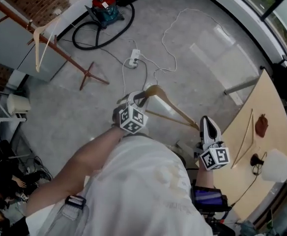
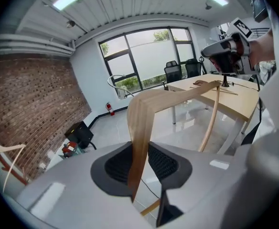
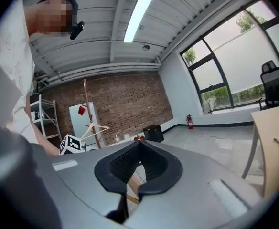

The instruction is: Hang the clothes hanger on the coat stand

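Observation:
A wooden clothes hanger (image 1: 170, 107) is held in the air between my two grippers. My left gripper (image 1: 136, 102) is shut on one arm of it near the hook; in the left gripper view the wood (image 2: 140, 128) stands up between the pads. My right gripper (image 1: 205, 127) is at the other arm's tip, and a bit of wood (image 3: 130, 181) shows low between its nearly closed pads. The coat stand (image 1: 50, 45), a red-brown pole, is at the far upper left with a pale hanger (image 1: 38, 50) on it, several steps from both grippers.
A wooden table (image 1: 269, 102) at the right carries thin sticks (image 1: 244, 137), a brown object (image 1: 261, 126) and a white item (image 1: 277, 164). On the grey floor lie a vacuum cleaner (image 1: 105, 6), its black hose, a power strip (image 1: 133, 59) and white cables. Shelving stands at the left.

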`<action>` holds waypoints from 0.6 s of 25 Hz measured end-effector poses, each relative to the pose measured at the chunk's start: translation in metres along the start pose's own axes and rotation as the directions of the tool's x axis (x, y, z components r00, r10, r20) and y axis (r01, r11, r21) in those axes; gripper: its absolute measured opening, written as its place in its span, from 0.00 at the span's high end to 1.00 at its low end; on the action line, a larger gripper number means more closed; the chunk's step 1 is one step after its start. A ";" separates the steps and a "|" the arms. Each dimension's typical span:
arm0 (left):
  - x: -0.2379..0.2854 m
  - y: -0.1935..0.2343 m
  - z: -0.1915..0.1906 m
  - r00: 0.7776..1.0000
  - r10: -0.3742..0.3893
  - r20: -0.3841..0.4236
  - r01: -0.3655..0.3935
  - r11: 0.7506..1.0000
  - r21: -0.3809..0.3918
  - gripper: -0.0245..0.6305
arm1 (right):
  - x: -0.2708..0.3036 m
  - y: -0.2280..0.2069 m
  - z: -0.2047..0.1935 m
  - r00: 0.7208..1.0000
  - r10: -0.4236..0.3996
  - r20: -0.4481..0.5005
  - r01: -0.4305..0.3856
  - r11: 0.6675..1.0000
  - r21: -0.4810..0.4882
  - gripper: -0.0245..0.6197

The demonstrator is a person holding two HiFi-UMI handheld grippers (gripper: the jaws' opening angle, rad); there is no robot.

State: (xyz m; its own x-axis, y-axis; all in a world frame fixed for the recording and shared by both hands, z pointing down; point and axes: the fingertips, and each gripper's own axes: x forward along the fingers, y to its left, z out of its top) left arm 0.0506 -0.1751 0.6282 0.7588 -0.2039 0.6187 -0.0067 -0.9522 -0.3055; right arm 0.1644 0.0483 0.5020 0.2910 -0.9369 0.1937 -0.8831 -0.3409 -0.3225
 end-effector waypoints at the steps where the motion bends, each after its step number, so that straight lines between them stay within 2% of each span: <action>1: -0.004 0.010 -0.010 1.000 0.024 -0.009 -0.024 1.000 -0.016 0.81 | 0.012 0.005 -0.002 1.000 0.028 -0.012 -0.028 1.000 -0.009 0.94; 4: -0.018 0.041 -0.037 0.995 0.094 -0.032 -0.096 0.994 -0.053 0.81 | 0.049 0.025 -0.007 0.993 0.106 -0.046 -0.108 0.994 -0.034 0.94; 8: -0.055 0.083 -0.079 0.981 0.181 -0.076 -0.188 0.976 -0.110 0.81 | 0.097 0.072 -0.016 0.973 0.214 -0.088 -0.219 0.974 -0.055 0.94; 15: -0.088 0.109 -0.127 0.935 0.297 -0.192 -0.336 0.916 -0.220 0.81 | 0.163 0.116 -0.027 0.894 0.413 -0.171 -0.427 0.903 -0.053 0.94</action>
State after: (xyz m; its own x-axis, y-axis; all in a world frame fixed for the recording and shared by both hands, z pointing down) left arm -0.0993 -0.2899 0.6324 0.5825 -0.5173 0.6270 -0.4045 -0.8536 -0.3283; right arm 0.0991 -0.1421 0.5216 -0.1676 -0.9658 0.1979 -0.9409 0.0967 -0.3247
